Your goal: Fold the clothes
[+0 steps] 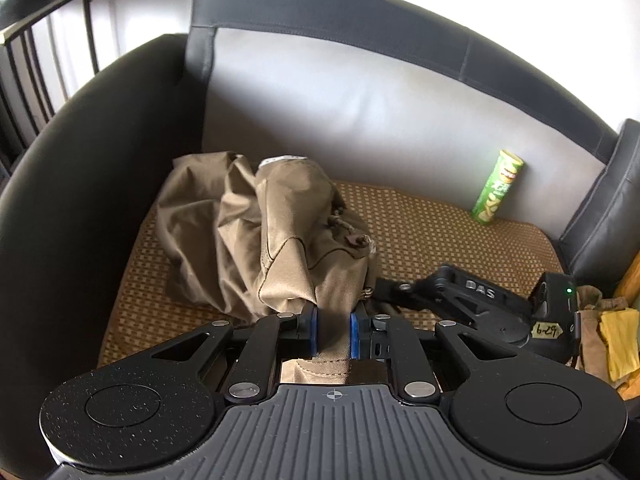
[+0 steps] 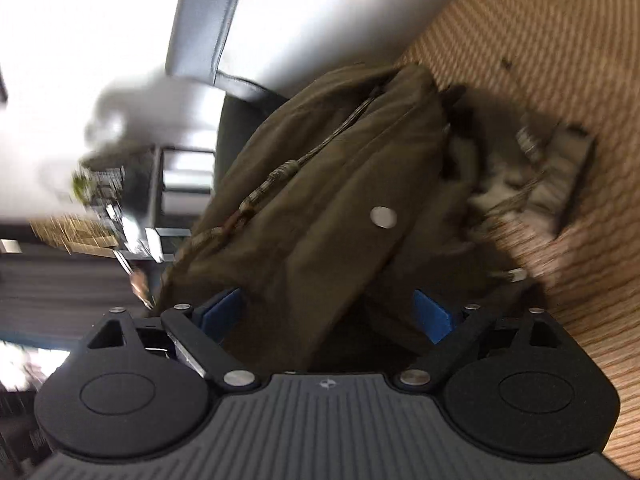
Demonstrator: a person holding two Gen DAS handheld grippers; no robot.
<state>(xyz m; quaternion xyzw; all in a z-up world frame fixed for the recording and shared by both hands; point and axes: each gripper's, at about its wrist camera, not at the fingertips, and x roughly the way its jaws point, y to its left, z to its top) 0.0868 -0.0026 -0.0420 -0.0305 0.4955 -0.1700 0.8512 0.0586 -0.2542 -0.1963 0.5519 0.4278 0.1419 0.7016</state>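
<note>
Left gripper [image 1: 334, 330] pinches a fold of the khaki garment [image 1: 264, 236]; right gripper [image 2: 328, 312] stands wide around it.

The garment lies bunched on the woven seat mat [image 1: 432, 224] of a dark sofa [image 1: 80, 168], its drawstring [image 2: 268, 184] trailing along one edge. The right view is blurred, so whether its blue pads [image 2: 434, 314] touch cloth is unclear. A green snack can [image 1: 497, 187] leans against the backrest, well apart; yellow clothes [image 1: 618, 344] sit at the right.

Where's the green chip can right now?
In the left wrist view the chip can stands far right on the woven seat mat, leaning against the sofa's grey backrest, well apart from the khaki garment.
</note>
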